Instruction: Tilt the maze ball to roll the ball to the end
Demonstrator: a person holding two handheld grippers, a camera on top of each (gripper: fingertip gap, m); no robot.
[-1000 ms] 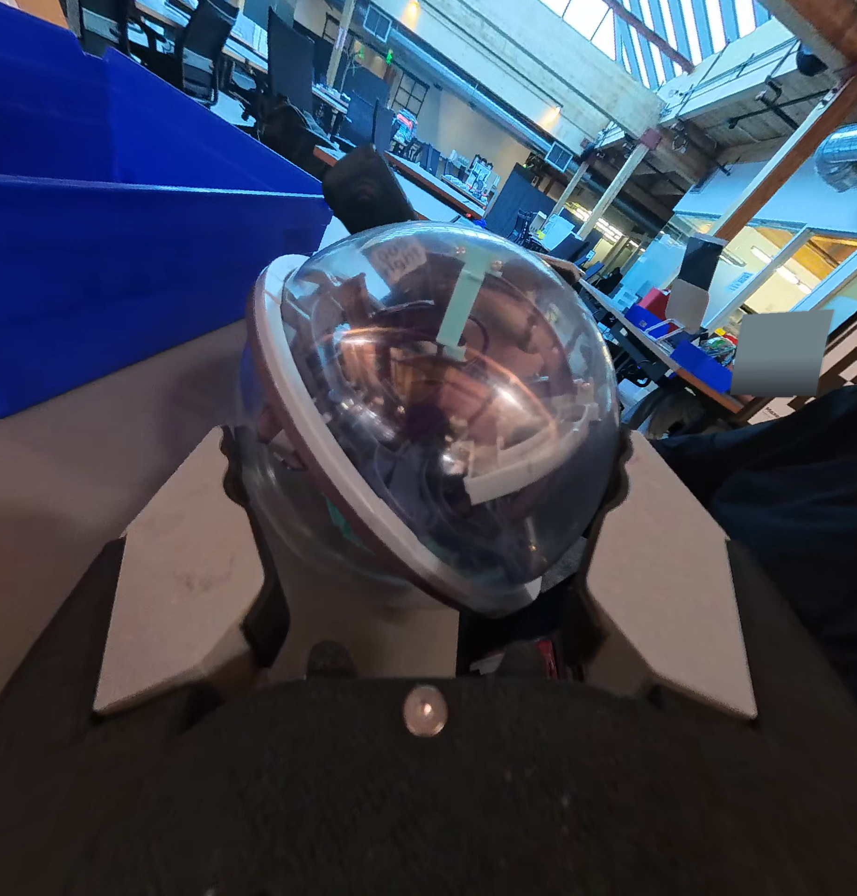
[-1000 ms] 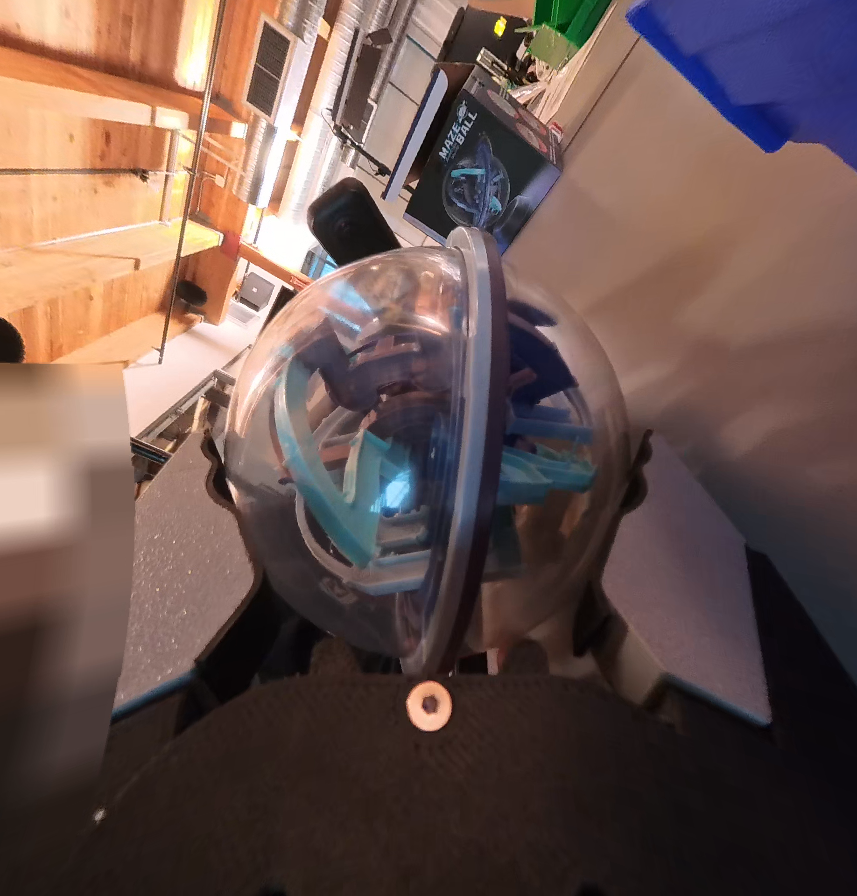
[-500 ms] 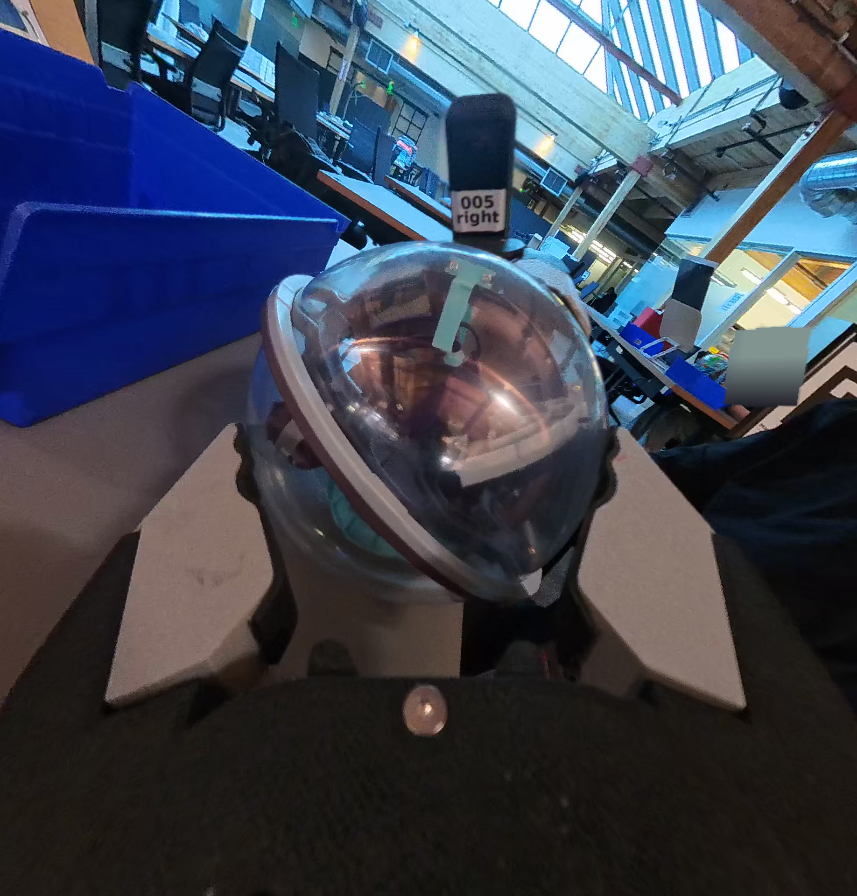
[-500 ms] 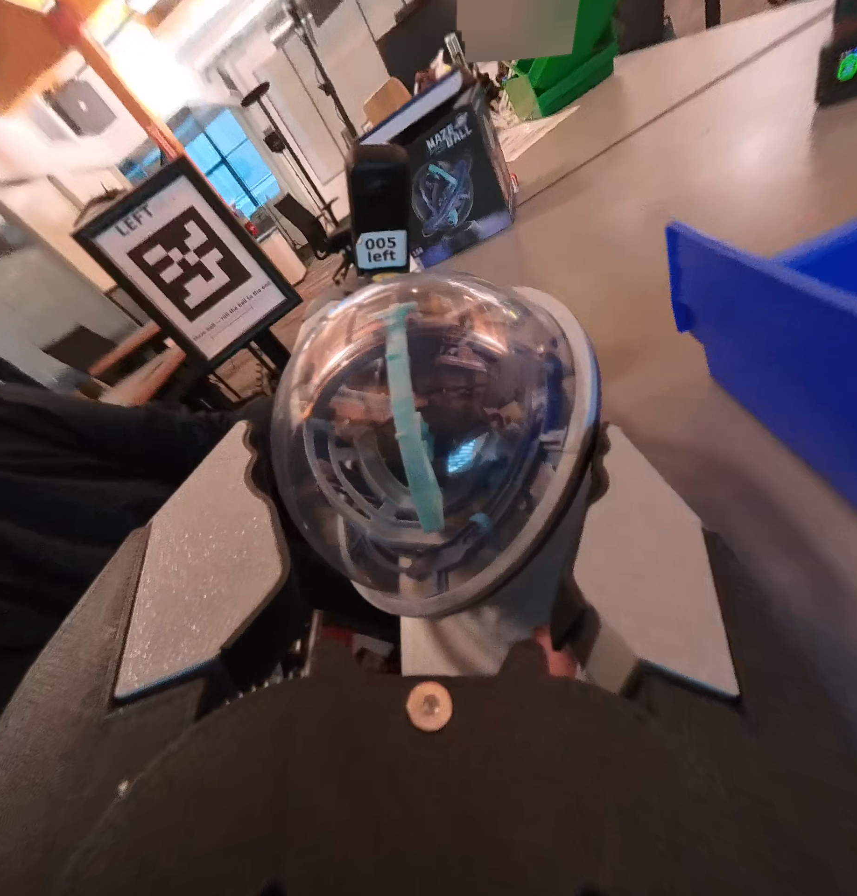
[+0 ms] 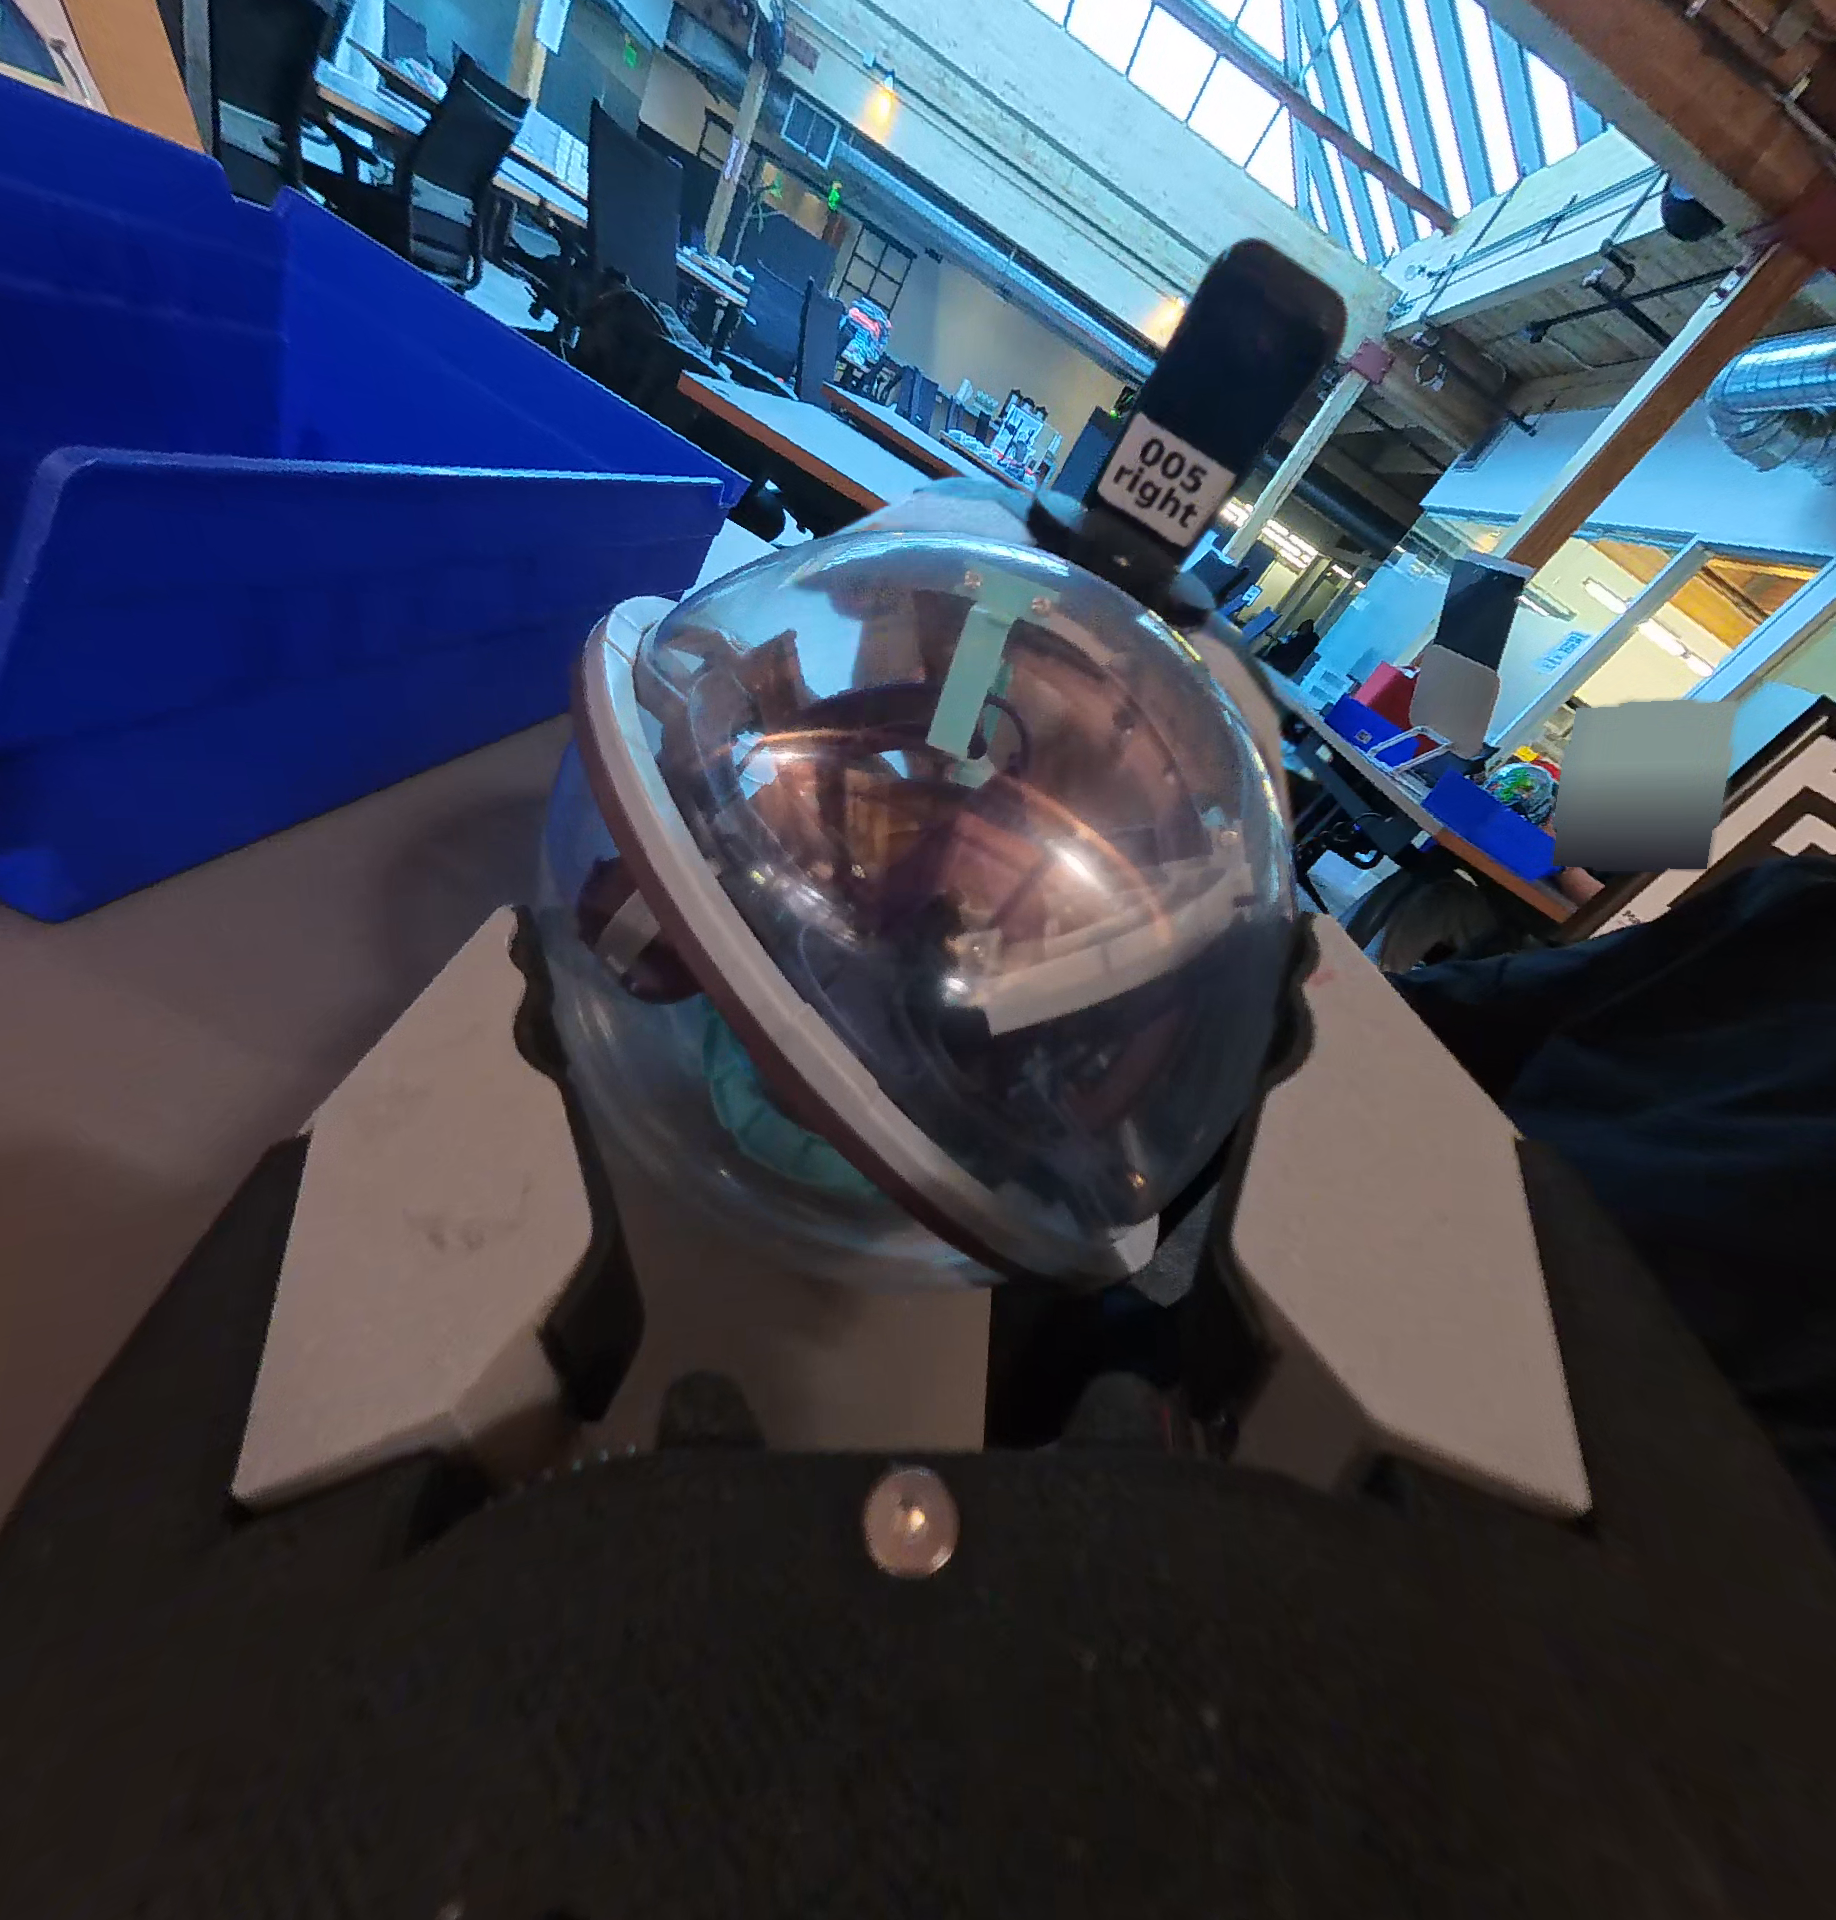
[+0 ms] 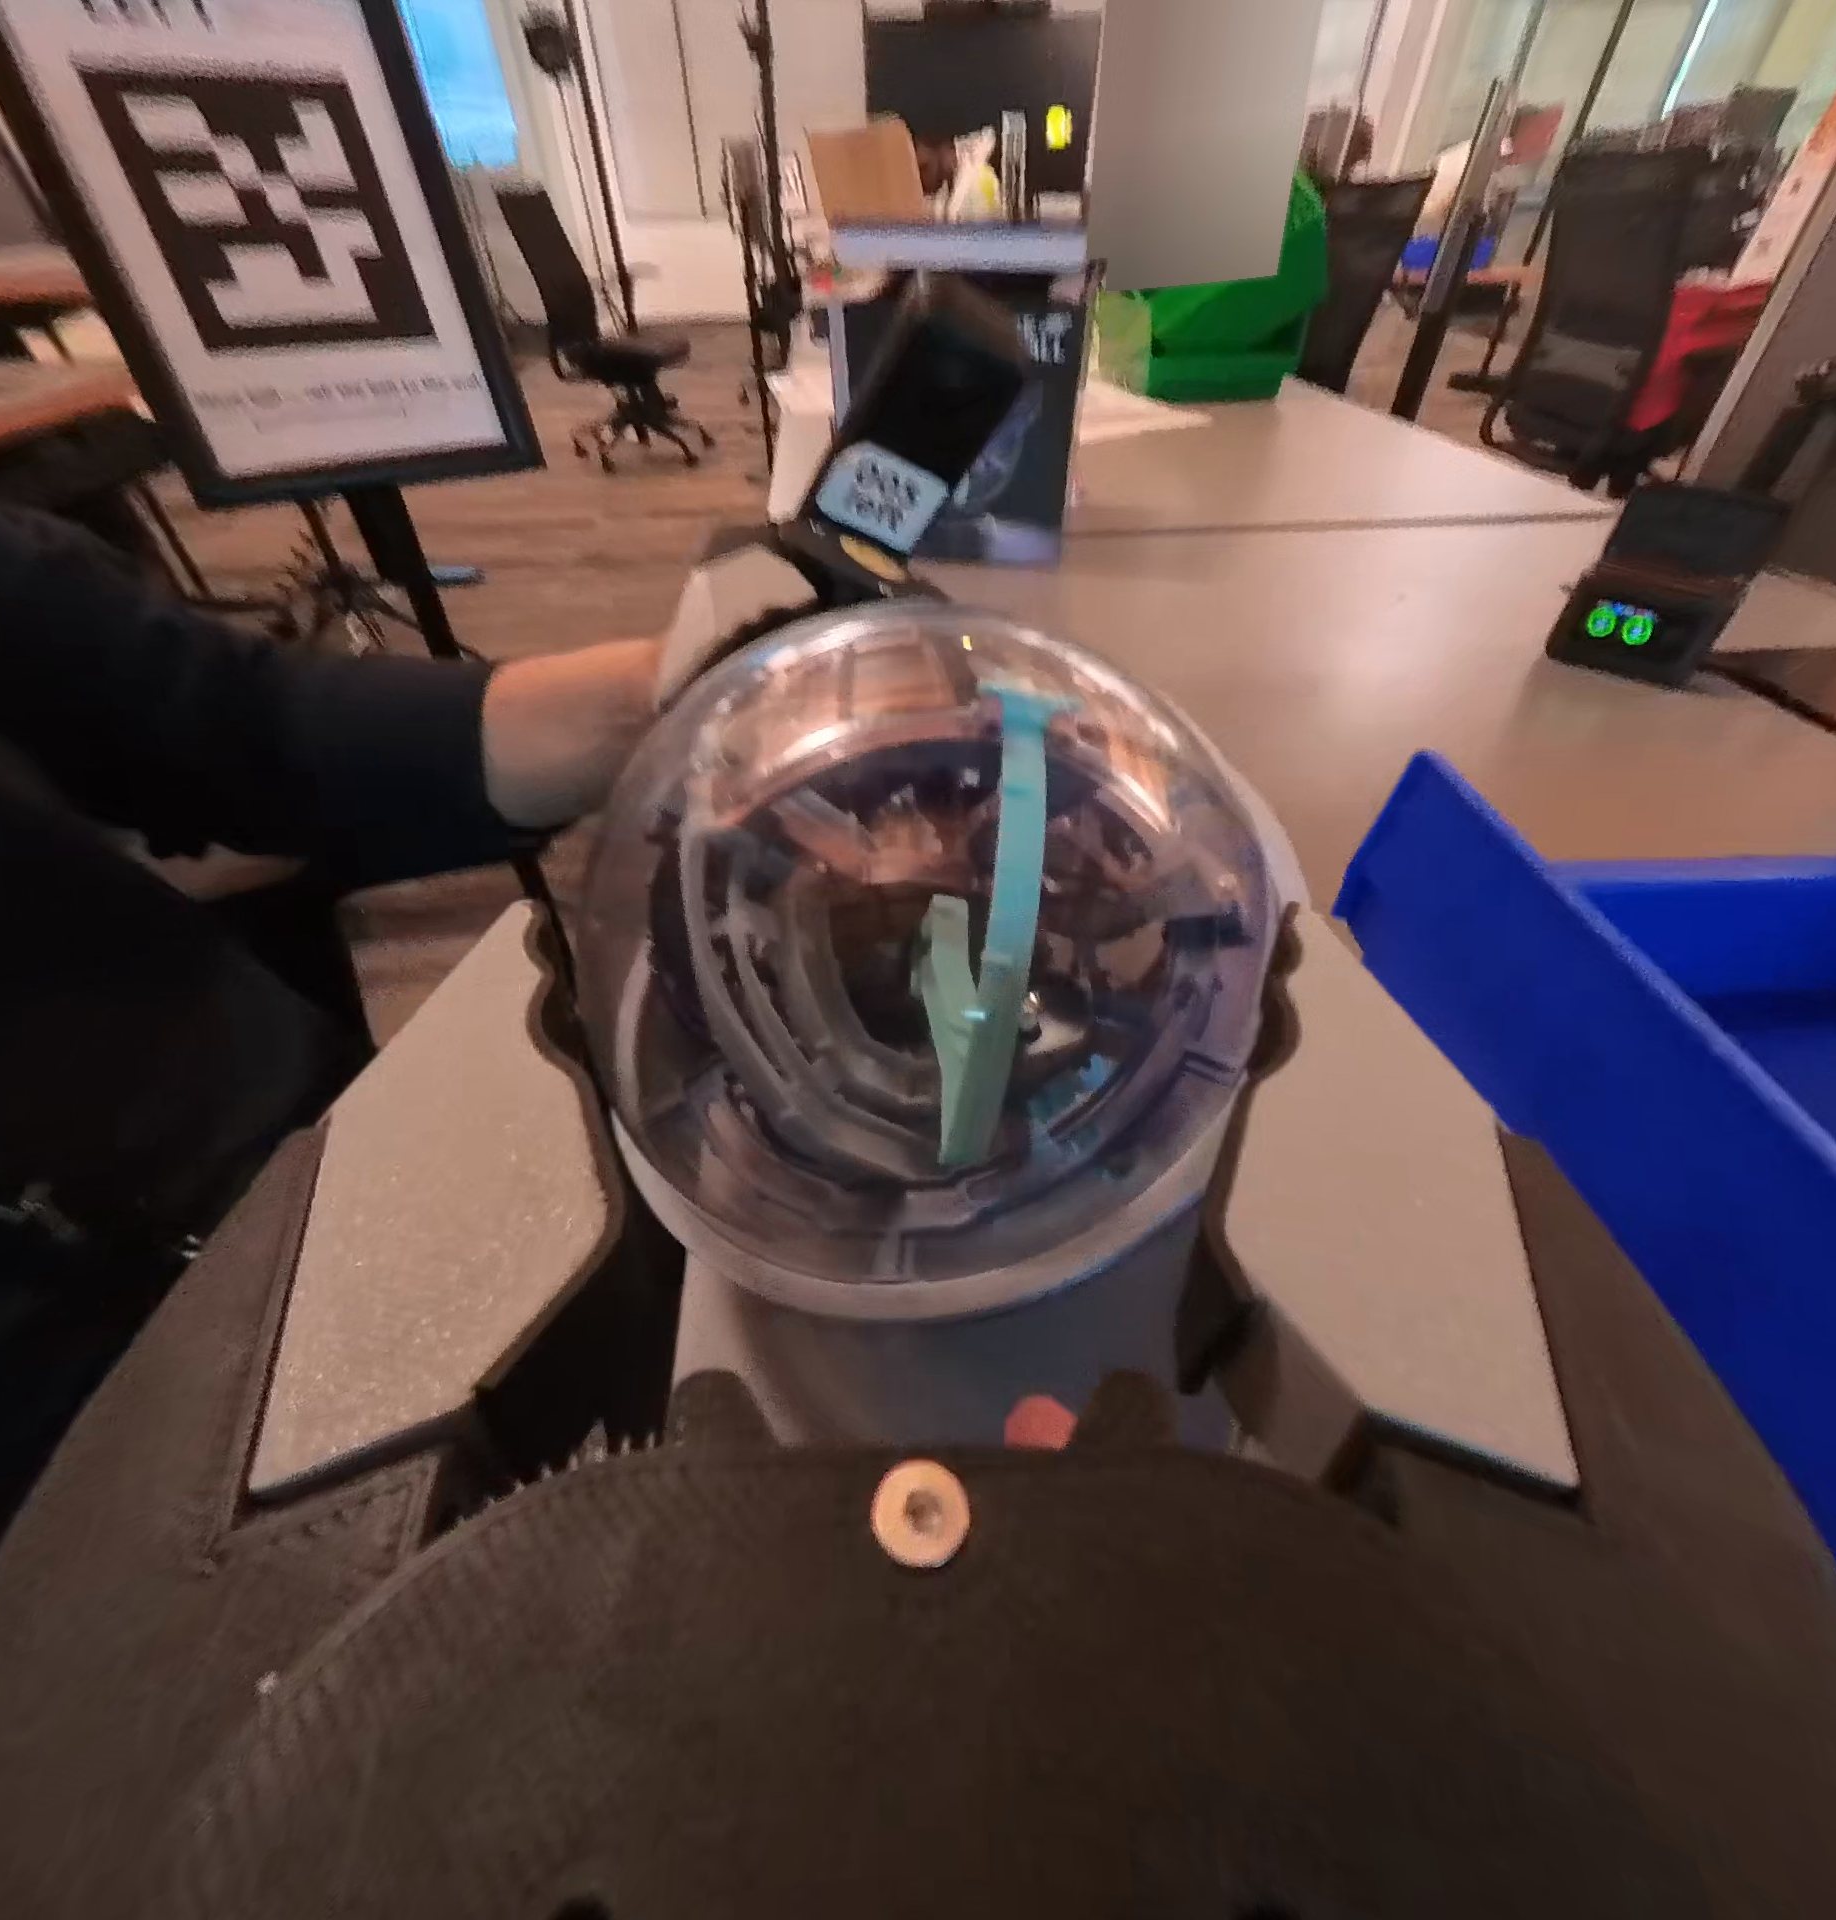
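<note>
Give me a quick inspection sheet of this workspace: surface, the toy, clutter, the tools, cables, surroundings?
Surface: grey table.
Job's things: clear maze ball, aqua track inside, carried off the table.
Clutter: blue bin; dark box; small black device.
Tools: left tool and right tool both clamp the ball from opposite sides.
Cables: nothing seen.
Surroundings: open office; framed marker sign; person's dark sleeve.

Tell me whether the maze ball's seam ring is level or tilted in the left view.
Tilted: the maze ball's white seam ring runs diagonally, upper left to lower right.
</note>
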